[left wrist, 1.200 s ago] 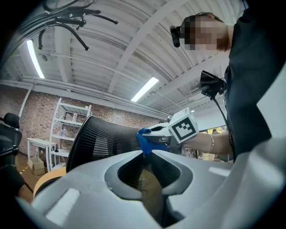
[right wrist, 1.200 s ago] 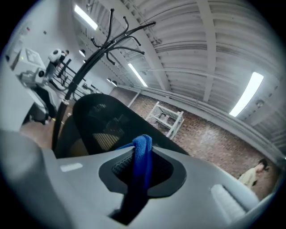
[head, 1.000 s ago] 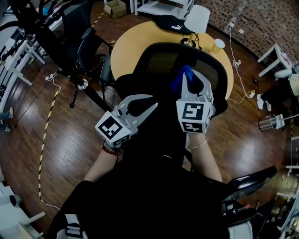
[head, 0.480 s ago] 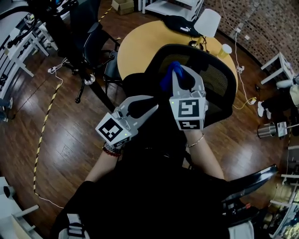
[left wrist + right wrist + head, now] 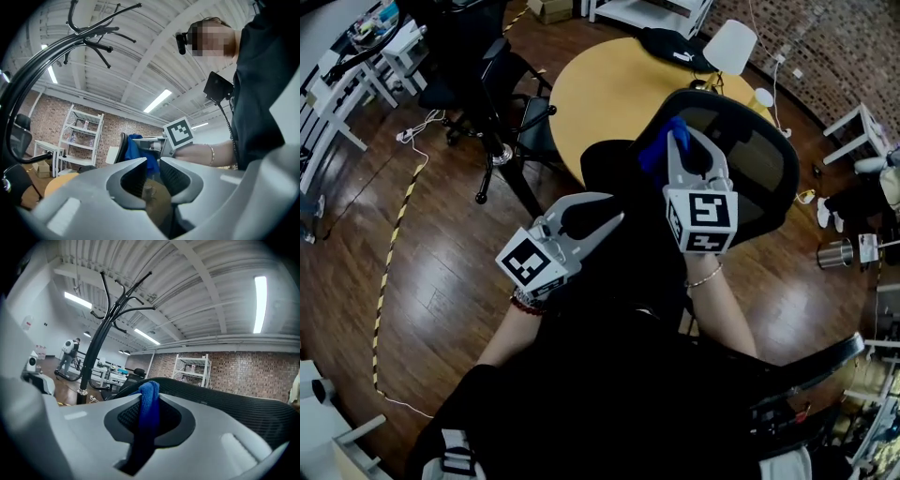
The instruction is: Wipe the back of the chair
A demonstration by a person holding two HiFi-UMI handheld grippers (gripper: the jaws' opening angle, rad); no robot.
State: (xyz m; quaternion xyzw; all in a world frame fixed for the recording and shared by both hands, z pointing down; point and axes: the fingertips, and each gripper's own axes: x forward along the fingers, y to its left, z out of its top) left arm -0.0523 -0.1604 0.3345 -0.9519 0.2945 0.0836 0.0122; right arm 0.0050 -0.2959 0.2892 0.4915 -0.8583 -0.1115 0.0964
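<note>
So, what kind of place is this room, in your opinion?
Probably an office or lab workroom with an industrial look: a mesh office chair stands at a round wooden table, and white shelving stands against a bare brick wall.

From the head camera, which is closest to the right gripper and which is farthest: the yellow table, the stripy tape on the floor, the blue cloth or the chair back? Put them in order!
1. Blue cloth: pinched in the right gripper's jaws.
2. Chair back: just behind the cloth.
3. Yellow table: beyond the chair, up and left.
4. Stripy tape: on the floor, far left.
</note>
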